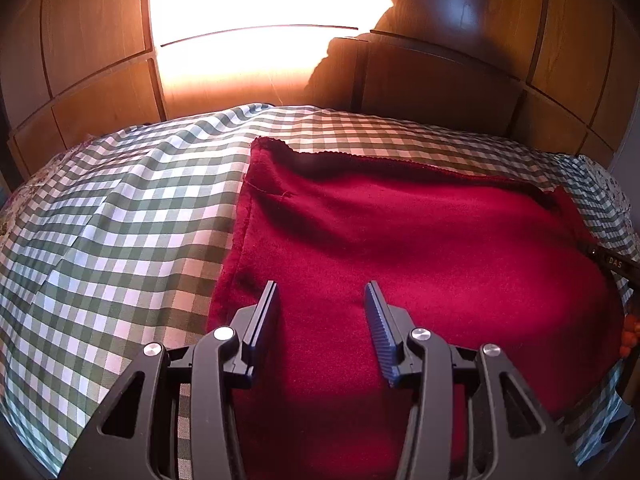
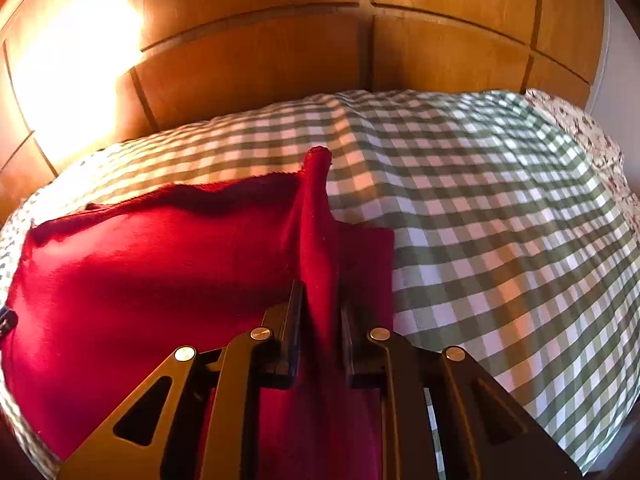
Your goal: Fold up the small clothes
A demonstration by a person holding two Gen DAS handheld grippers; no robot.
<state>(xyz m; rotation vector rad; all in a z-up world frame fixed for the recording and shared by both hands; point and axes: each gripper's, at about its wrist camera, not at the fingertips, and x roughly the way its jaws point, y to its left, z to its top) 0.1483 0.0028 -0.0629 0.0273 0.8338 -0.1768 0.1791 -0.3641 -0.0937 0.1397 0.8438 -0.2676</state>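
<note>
A dark red fleece garment (image 1: 400, 248) lies spread on a green and white checked bed cover (image 1: 120, 220). My left gripper (image 1: 322, 294) is open and empty, just above the garment's near left part. In the right wrist view the same red garment (image 2: 140, 272) lies at the left. My right gripper (image 2: 322, 300) is shut on a raised fold of the red garment (image 2: 318, 216), which stands up between the fingers and is lifted off the checked cover (image 2: 500, 240).
A wooden panelled headboard (image 2: 260, 60) rises behind the bed, with a strong glare of light on it (image 1: 260, 20). A floral sheet (image 2: 592, 136) shows at the bed's right edge. A dark strap with lettering (image 1: 612, 260) lies at the garment's right edge.
</note>
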